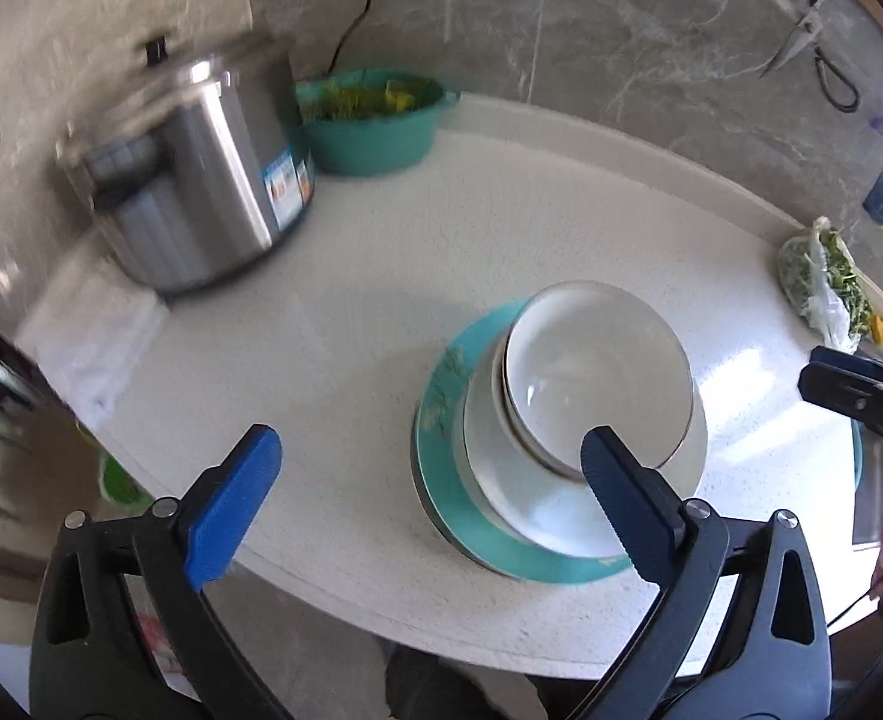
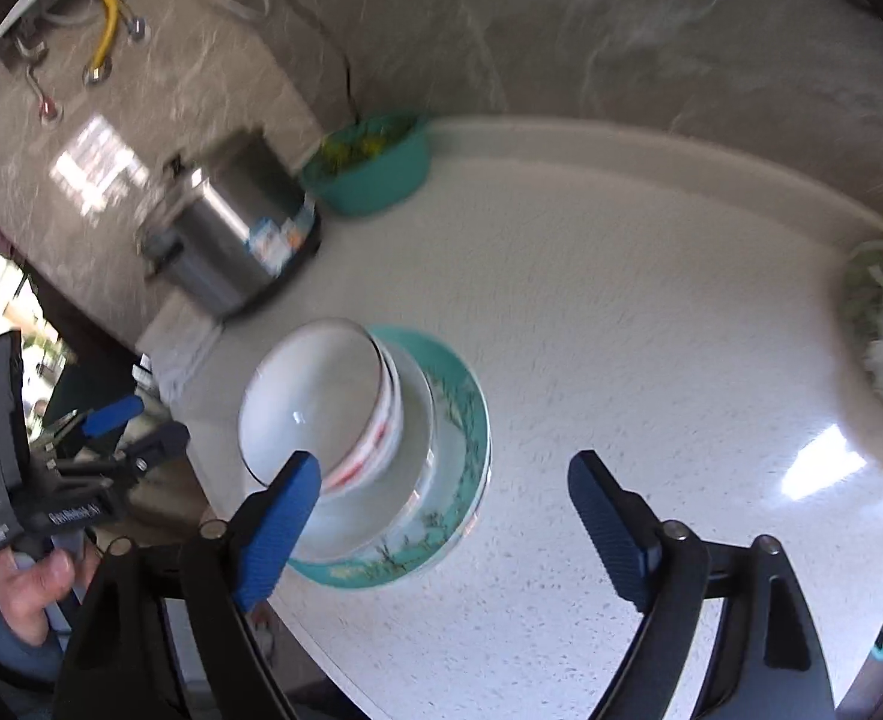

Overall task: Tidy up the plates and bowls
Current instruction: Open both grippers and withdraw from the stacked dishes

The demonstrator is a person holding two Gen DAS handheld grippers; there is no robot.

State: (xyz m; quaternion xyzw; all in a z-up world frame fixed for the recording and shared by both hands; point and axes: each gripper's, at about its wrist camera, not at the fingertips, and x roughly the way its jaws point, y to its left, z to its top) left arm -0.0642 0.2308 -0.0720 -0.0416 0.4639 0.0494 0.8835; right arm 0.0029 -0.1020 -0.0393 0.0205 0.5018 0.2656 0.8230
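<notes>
A teal plate (image 1: 441, 468) lies on the white counter near its front edge, with a white plate (image 1: 501, 498) on it and stacked white bowls (image 1: 597, 372) on top. The same stack shows in the right wrist view: teal plate (image 2: 471, 420), bowls (image 2: 309, 396) with red marks on the side. My left gripper (image 1: 429, 468) is open and empty, above the counter just left of the stack; its right finger overlaps the bowl rim in view. My right gripper (image 2: 441, 492) is open and empty, just right of the stack.
A steel pressure cooker (image 1: 189, 180) stands at the back left beside a teal basin of greens (image 1: 375, 120). A plastic bag of greens (image 1: 819, 282) lies at the right. Scissors (image 1: 813, 30) hang on the marble wall. The counter's front edge (image 1: 321, 588) is close.
</notes>
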